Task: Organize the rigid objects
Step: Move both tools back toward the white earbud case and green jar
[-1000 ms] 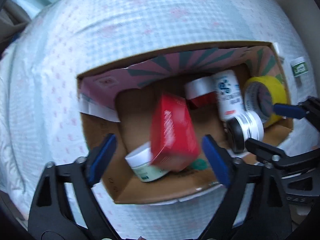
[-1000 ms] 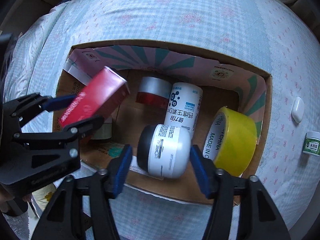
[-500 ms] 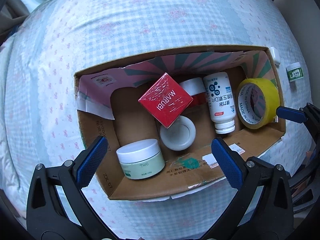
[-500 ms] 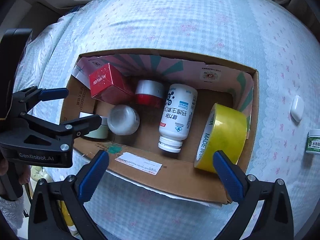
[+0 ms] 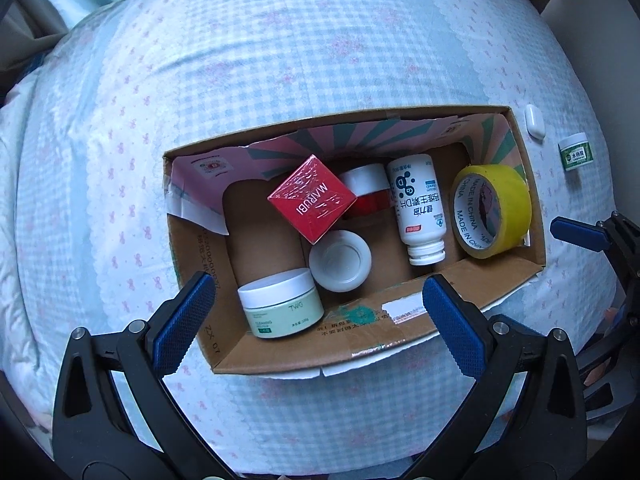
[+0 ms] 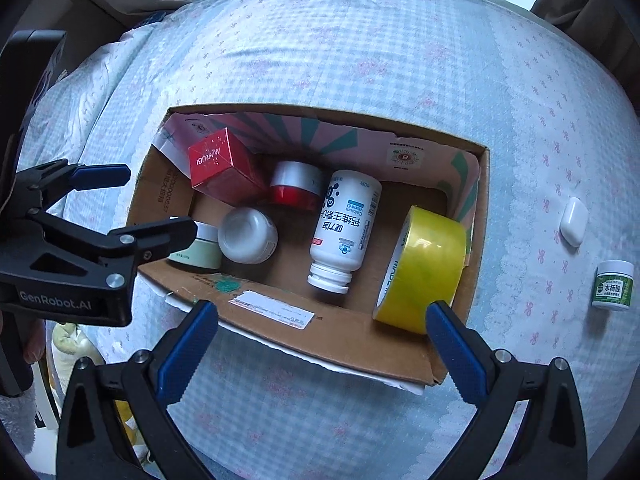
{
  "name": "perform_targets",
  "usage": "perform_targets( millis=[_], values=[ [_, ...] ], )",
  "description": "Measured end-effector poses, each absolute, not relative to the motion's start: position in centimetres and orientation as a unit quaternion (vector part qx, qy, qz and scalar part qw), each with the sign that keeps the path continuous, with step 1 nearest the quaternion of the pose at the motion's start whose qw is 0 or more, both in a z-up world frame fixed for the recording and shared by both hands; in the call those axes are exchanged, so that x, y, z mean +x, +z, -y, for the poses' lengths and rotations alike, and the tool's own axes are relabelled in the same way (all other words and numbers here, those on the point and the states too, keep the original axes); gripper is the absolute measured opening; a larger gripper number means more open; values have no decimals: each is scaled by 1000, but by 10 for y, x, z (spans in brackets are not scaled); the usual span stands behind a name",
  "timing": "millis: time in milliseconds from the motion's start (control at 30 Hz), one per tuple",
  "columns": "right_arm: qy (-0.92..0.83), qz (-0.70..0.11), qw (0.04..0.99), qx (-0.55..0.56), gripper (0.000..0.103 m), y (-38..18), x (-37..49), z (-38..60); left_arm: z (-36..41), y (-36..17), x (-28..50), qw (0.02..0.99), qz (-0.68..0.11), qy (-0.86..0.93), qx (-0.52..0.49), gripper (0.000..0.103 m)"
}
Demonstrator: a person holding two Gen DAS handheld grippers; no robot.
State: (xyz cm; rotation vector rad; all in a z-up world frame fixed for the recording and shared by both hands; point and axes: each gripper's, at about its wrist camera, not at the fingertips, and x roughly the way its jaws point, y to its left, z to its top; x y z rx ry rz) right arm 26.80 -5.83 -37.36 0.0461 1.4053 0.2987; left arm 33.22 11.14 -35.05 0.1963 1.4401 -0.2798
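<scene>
A: Currently holding nothing in either claw?
B: Correct. Left claw spread wide, blue pads apart, hovering above the near wall of the cardboard box. Right claw equally spread, also empty, above the same near wall further right.

A: Box location?
B: Resting on a bed under a blue-and-white checked bedspread.

A: Contents, left to right?
B: Pale green cream jar with white lid, upright in the near left corner. Just beside it, white jar lying with its base toward the camera. Behind that, red MARUBI carton, tilted, leaning over a red jar with white lid. Next, white vitamin bottle lying flat, uncapped neck pointing to the near wall. Finally, yellow tape roll standing on edge against the right wall.

A: Outside the box?
B: Small white case on the bedspread near the right wall. Further right, small green-labelled ointment jar, upright, well apart from the box.

A: Left claw visible from the right wrist camera?
B: Yes, at the left edge, fingers parted.
</scene>
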Motion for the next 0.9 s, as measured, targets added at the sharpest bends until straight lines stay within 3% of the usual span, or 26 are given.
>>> perform_targets(
  millis=[500, 900],
  values=[
    [109, -576, 810, 4, 103, -265, 216, 95, -87, -239, 290, 785, -599, -119, 103, 103],
    [66, -512, 856, 28, 103, -201, 170, 227, -10, -179, 236, 835, -541, -86, 56, 103]
  ],
)
